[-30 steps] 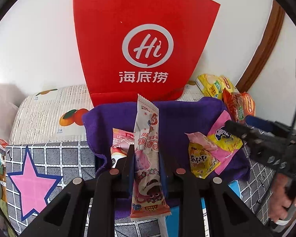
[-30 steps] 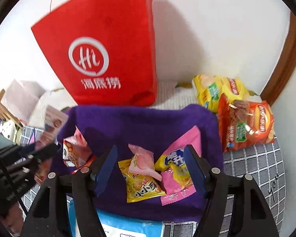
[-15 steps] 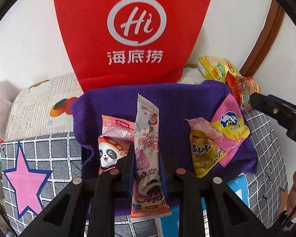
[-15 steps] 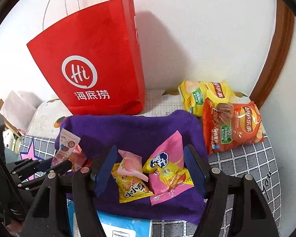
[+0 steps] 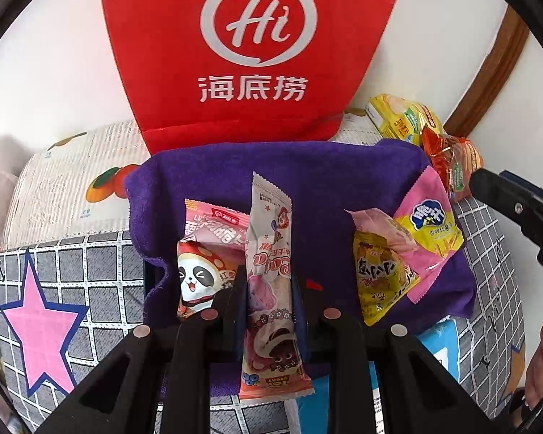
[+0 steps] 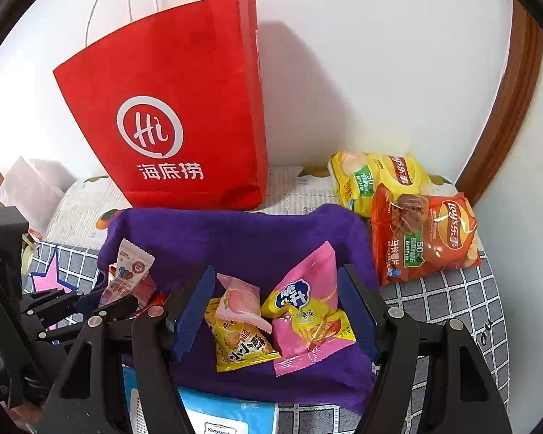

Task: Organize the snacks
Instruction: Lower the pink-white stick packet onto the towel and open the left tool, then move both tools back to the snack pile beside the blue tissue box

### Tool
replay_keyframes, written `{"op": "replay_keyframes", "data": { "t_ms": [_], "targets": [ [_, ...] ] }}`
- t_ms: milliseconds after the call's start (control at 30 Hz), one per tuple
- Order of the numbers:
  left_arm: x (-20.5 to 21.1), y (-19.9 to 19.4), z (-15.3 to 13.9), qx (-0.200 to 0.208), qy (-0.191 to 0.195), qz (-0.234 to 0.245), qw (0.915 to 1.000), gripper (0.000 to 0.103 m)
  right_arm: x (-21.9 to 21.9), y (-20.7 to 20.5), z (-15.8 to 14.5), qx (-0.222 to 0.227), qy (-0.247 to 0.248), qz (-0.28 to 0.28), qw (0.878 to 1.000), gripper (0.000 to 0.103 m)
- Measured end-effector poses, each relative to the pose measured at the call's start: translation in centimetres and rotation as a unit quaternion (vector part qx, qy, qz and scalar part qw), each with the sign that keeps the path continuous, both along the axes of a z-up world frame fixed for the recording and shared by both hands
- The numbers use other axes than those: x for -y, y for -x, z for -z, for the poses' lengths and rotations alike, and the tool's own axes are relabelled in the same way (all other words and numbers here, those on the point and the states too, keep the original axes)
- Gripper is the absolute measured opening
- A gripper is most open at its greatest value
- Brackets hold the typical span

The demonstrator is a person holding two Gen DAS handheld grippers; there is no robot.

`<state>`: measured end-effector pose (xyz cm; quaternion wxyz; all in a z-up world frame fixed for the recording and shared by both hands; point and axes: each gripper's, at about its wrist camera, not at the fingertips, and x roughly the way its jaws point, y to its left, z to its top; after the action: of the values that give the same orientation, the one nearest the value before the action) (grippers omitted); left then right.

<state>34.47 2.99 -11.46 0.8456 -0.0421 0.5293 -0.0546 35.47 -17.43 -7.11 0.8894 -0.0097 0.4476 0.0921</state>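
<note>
Left fingers (image 5: 268, 289) pinch the long pink wrapper (image 5: 271, 282) upright; right fingers (image 6: 275, 311) hang spread over purple cloth (image 6: 242, 238).

Purple towel (image 6: 242, 238), star-patterned checkered cloth (image 5: 72, 271)

left hand-held gripper (image 5: 268, 289): black, blue pads, round rivets | right hand-held gripper (image 6: 277, 311): same
</note>
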Motion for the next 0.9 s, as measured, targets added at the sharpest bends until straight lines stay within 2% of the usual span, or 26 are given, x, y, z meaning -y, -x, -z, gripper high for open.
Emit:
{"op": "replay_keyframes", "data": {
  "t_ms": [533,633,700,767,900],
  "targets": [
    [-1.1,-0.2,-0.3,0.005,0.0,-0.027,0.9996,0.022,-1.0,0.1,0.3,0.001,0.022,-0.012,1.0,0.07],
    [-1.2,0.0,-0.6,0.01,0.0,-0.028,0.9995,0.026,-1.2,0.1,0.3,0.001,0.025,-0.014,1.0,0.07],
    [-1.2,0.1,-0.9,0.014,0.003,-0.026,0.9996,0.035,-1.3,0.1,0.3,0.001,0.026,-0.016,1.0,0.07],
    [-1.2,0.1,-1.1,0.016,0.004,-0.026,0.9995,0.039,-1.4,0.1,0.3,0.002,0.028,-0.018,0.999,0.07],
    [-1.3,0.3,-1.5,0.02,0.006,-0.027,0.9994,0.041,-1.6,0.2,0.3,0.005,0.032,-0.021,0.999,0.07]
  ]
}}
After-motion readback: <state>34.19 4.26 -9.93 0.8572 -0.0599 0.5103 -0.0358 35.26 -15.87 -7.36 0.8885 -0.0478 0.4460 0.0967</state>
